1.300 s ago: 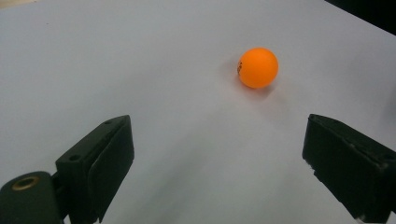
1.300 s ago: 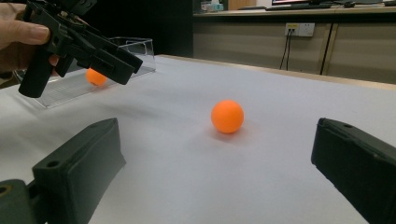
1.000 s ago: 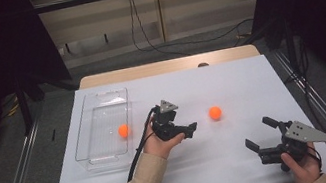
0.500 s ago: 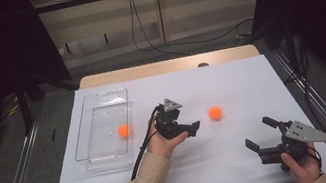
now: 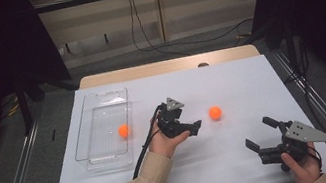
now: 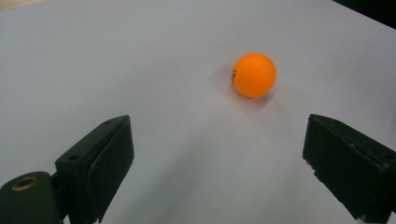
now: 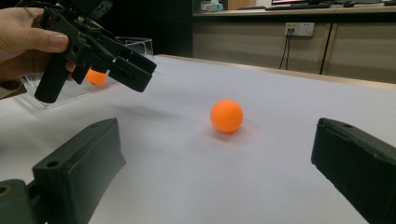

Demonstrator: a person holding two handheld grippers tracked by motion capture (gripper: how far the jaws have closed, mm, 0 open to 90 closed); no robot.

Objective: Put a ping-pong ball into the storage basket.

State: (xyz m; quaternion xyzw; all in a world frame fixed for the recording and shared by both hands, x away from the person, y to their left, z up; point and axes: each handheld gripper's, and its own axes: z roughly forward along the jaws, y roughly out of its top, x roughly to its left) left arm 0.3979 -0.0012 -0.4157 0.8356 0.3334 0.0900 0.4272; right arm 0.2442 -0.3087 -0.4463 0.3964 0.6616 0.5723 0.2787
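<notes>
**Q:** So what does the ball look like from where you sit?

**Me:** Right now I see an orange ball (image 5: 215, 112) lying loose on the white counter (image 5: 230, 79), round, matte, with a small dark mark on its side in the left gripper view. It sits between my two claws, just ahead of the left claw (image 5: 193, 128) and well apart from the right claw (image 5: 261, 133). A second orange ball (image 5: 123, 130) lies inside the clear tray (image 5: 87, 130) at the counter's left side.

**Q:** And the claws?

**Me:** Both stand spread wide and hold nothing. The left one is lifted off the counter in my left hand (image 5: 166, 141), jaws pointing toward the loose ball. The right one is low near the counter's near right corner, in my right hand (image 5: 304, 168).

**Q:** Room to move?

**Me:** Plenty of bare white surface surrounds the loose ball on every side. The counter's far edge and right edge are well off from it.

**Q:** Anything hard to read?

**Me:** The ball's dark mark is too small to make out. In the right gripper view the left claw partly covers the tray and its ball.
</notes>
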